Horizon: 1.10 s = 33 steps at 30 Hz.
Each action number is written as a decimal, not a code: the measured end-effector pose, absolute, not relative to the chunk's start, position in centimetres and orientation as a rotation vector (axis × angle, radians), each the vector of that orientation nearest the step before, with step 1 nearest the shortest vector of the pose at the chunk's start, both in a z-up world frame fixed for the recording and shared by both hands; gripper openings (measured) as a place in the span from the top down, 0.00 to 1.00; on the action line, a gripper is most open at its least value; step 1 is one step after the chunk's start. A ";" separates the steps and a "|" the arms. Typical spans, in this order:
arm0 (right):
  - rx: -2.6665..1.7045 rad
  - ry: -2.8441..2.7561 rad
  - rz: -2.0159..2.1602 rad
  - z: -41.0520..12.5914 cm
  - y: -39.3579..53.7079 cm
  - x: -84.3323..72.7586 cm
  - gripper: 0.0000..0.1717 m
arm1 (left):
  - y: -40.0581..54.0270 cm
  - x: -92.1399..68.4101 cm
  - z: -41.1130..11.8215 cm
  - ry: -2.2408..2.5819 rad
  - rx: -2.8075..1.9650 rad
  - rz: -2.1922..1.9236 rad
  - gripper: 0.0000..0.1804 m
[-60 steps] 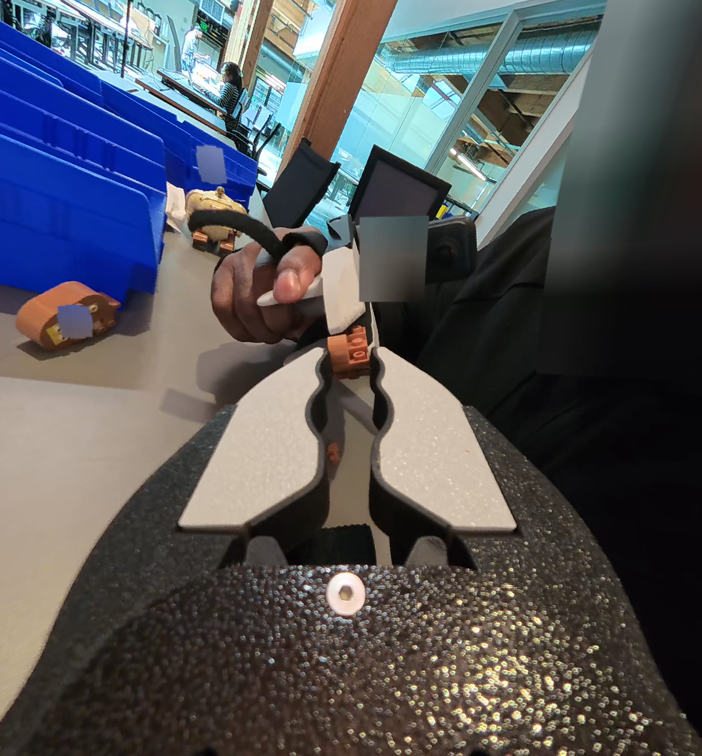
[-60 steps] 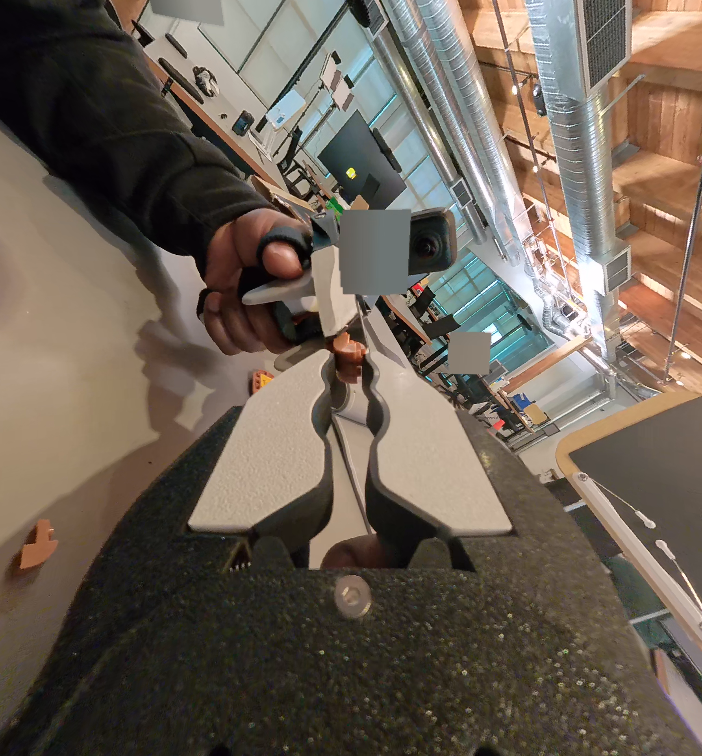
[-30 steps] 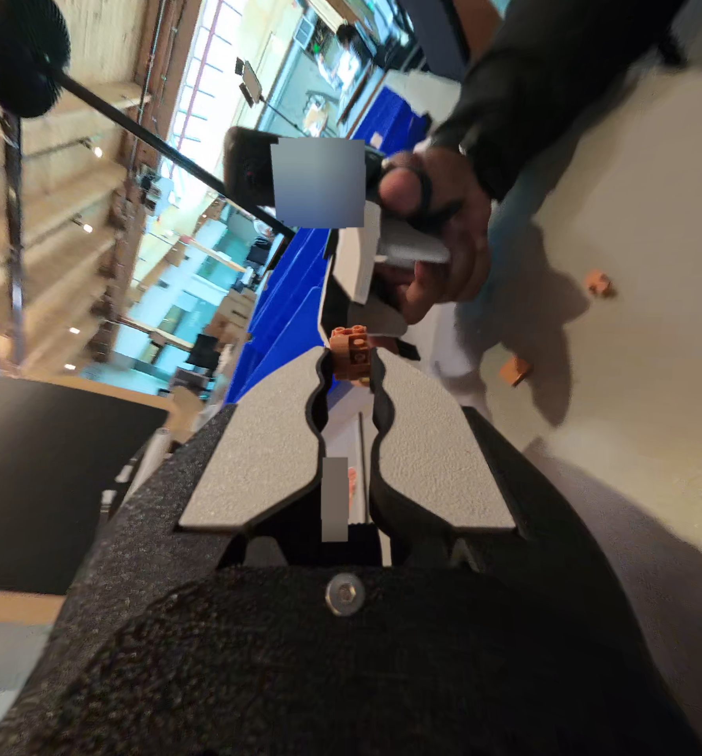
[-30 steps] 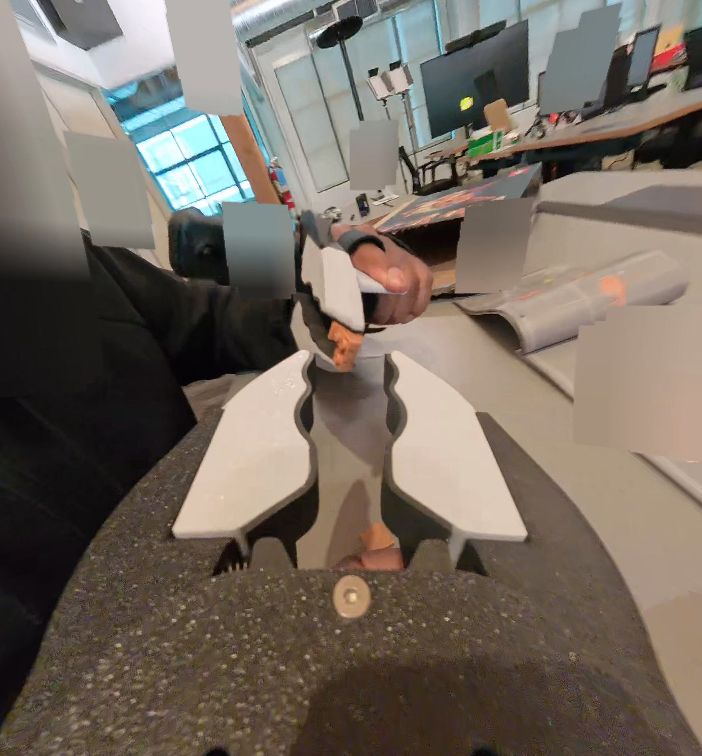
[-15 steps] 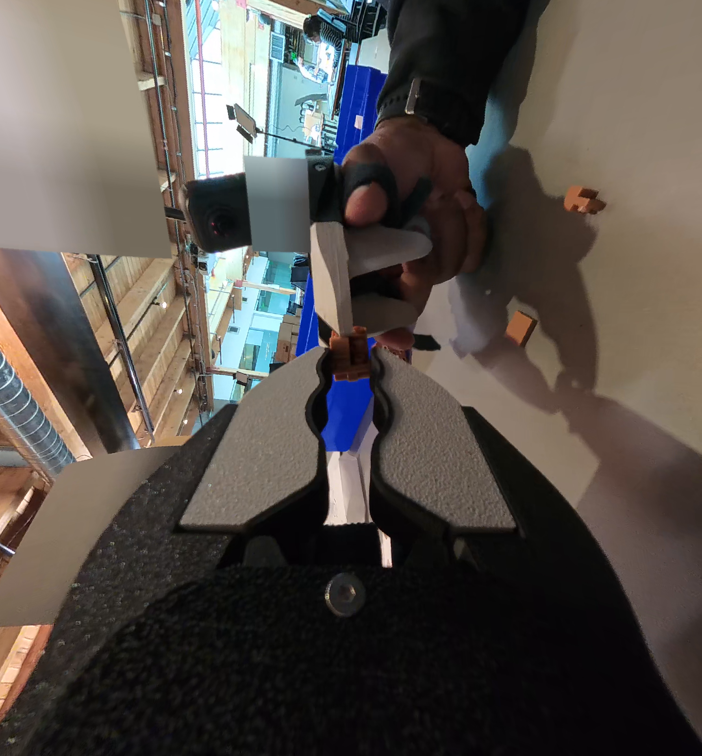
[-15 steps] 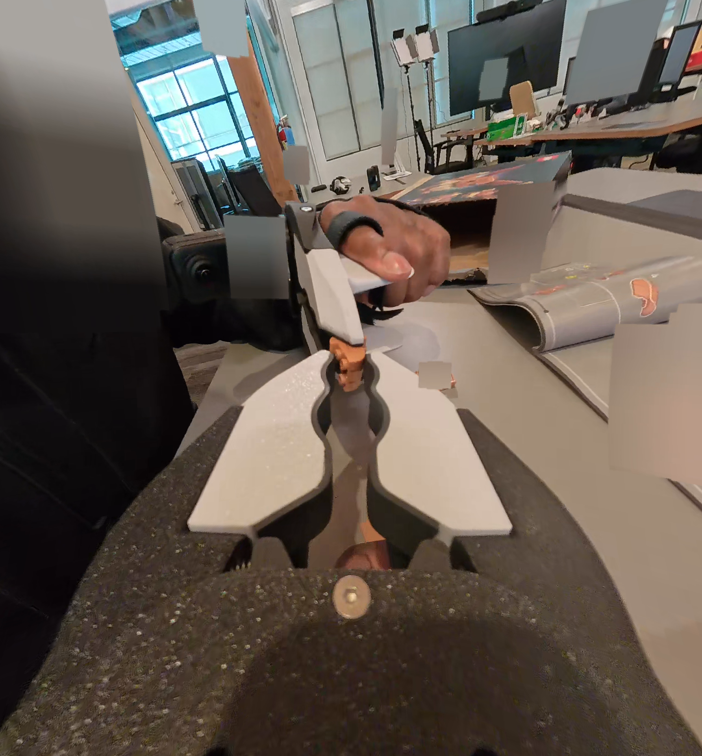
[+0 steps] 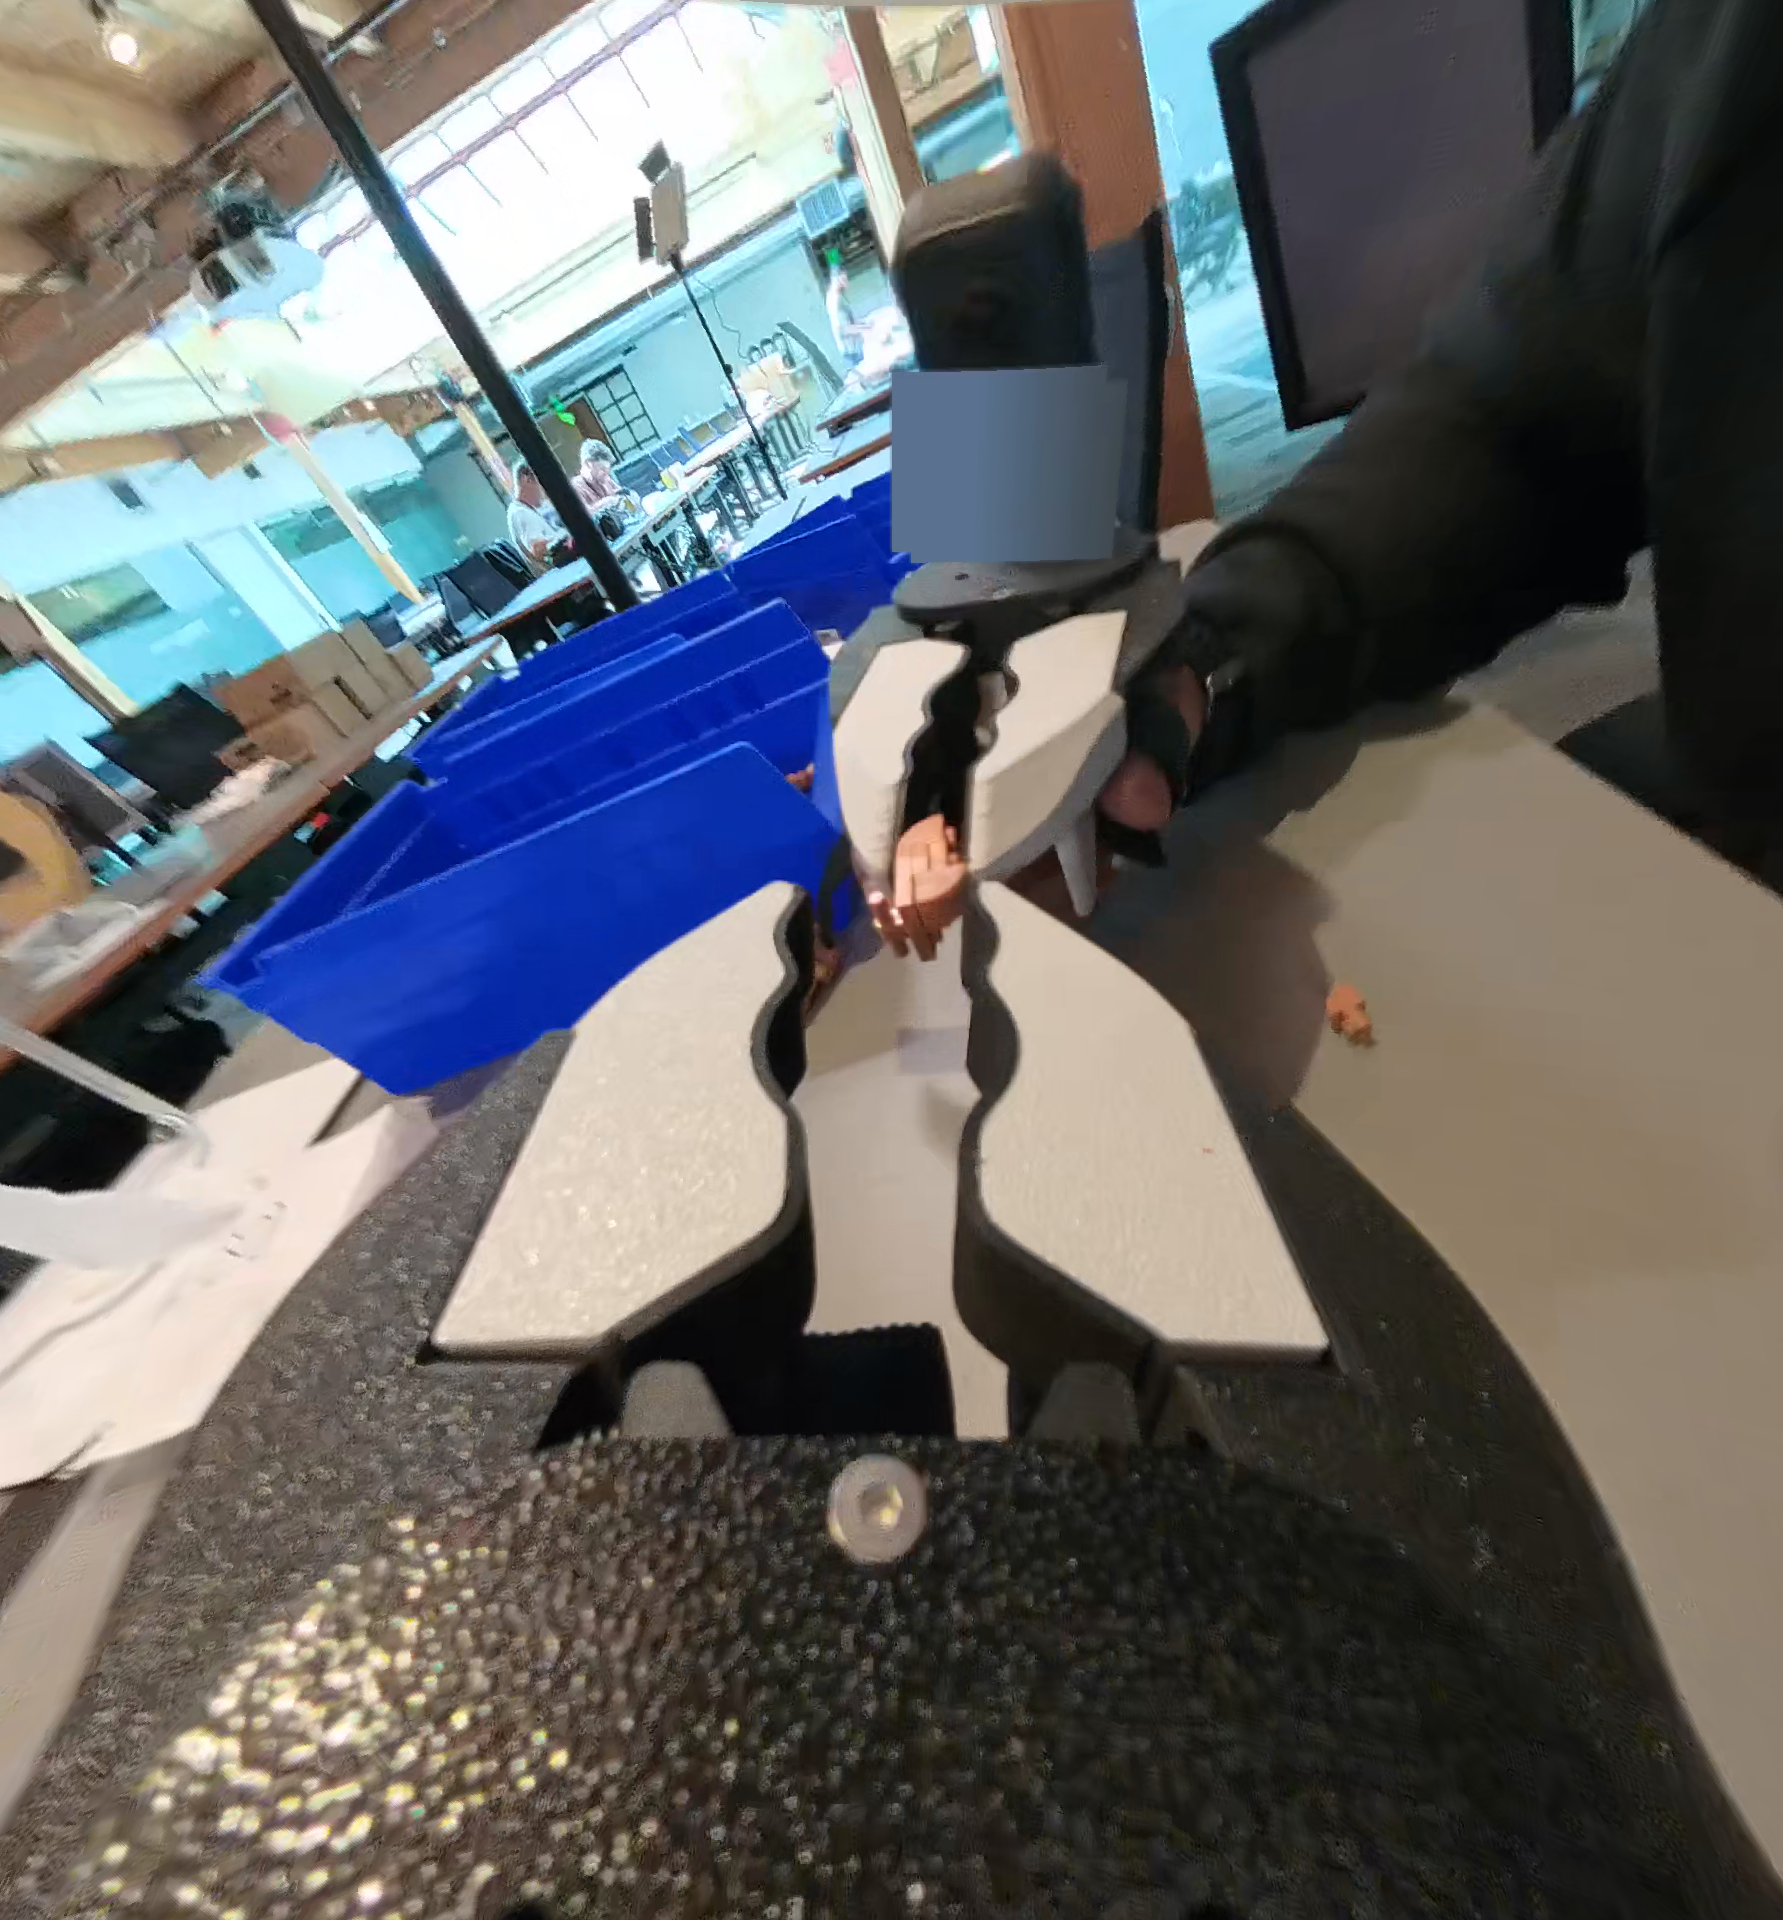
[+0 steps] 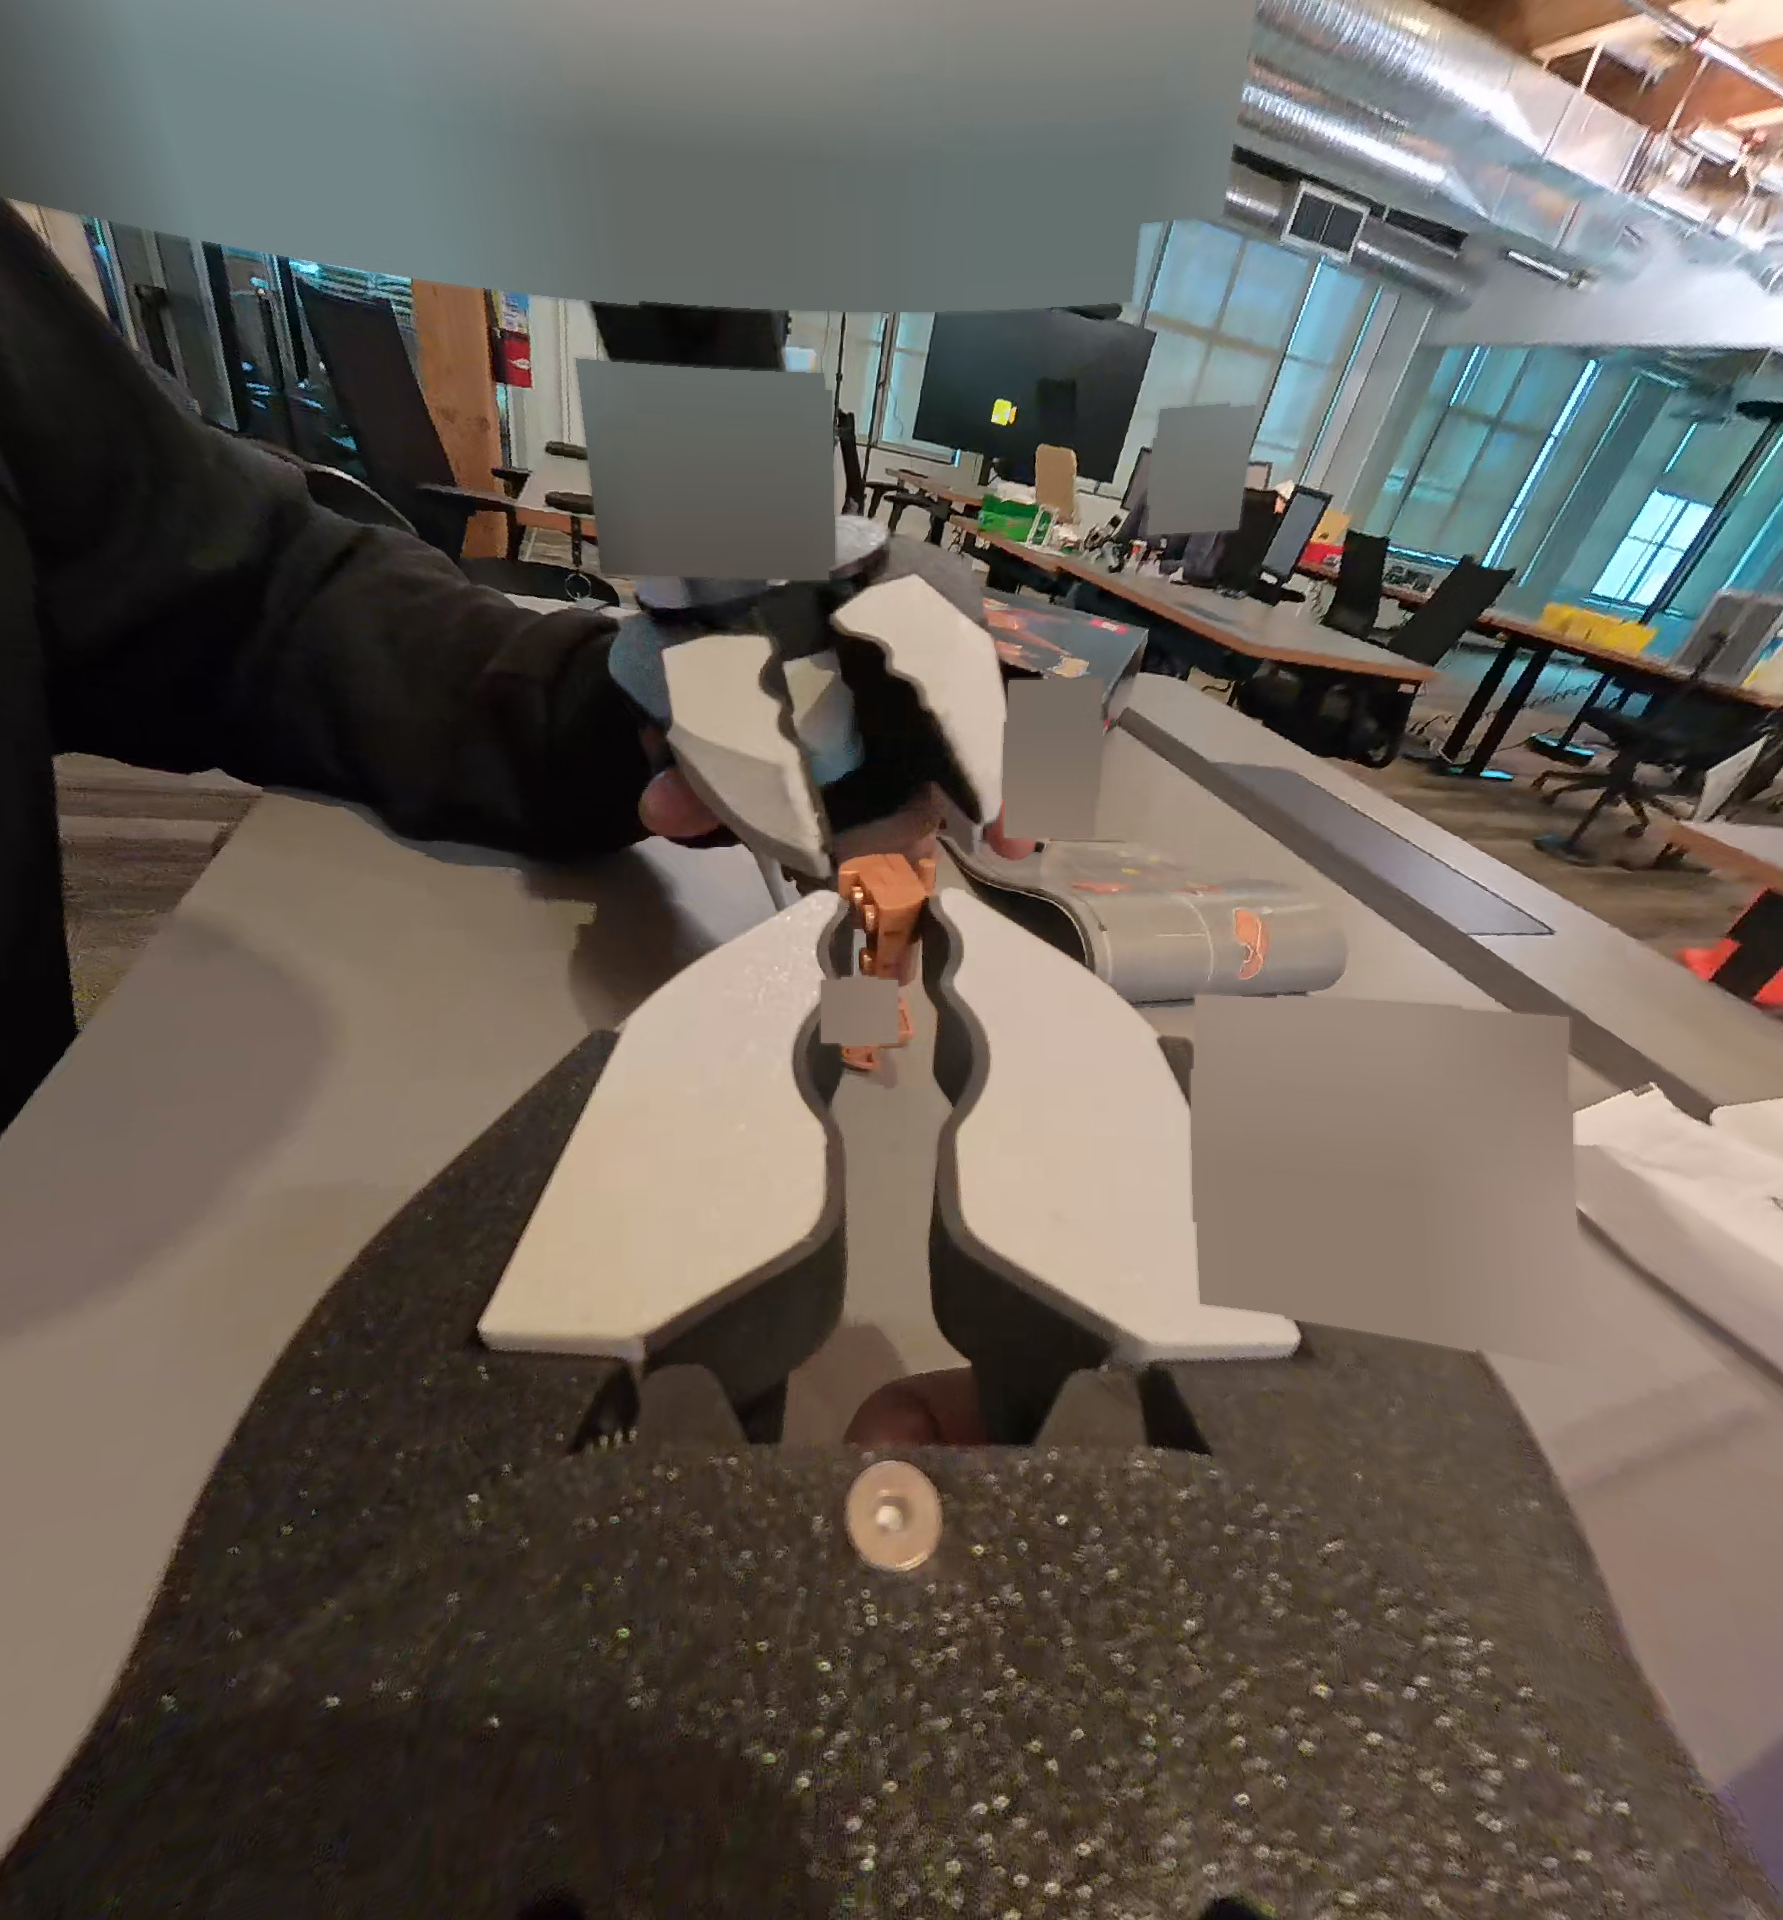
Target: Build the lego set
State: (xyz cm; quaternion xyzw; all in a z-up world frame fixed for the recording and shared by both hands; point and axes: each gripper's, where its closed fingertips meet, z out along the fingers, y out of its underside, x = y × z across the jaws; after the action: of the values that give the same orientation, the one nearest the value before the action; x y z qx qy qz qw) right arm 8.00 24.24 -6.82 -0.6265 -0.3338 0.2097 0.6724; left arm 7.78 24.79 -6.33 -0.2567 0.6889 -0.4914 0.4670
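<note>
Blue bins [image 7: 554,914] stand along the left edge of the grey table [image 7: 1541,1039], with white paper [image 7: 139,1299] near the front left corner. In the middle the two grippers meet tip to tip above the table. The left gripper [image 7: 887,899] is wide, and its fingers do not press on anything. The right gripper [image 8: 887,904] is narrow and pinches a small brown brick piece [image 7: 923,883] at its tips. Another little brown piece [image 7: 1349,1010] lies alone to the right, and a curled booklet [image 8: 1230,935] lies farther right.

Left gripper [image 7: 887,914] jaws apart — right gripper [image 7: 934,831] clamps orange brick piece [image 7: 923,883].
</note>
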 end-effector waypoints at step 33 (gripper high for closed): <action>-1.318 -0.761 0.448 -5.7 23.5 7.9 0.93 | 23.3 7.8 -5.7 1.624 -0.635 -1.286 0.94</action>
State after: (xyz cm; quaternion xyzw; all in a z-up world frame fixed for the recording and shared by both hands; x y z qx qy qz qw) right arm 7.91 23.54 -5.68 -0.5921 -0.3417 0.2012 0.7015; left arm 7.84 23.35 -5.69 -0.2591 0.6623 -0.5242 0.4684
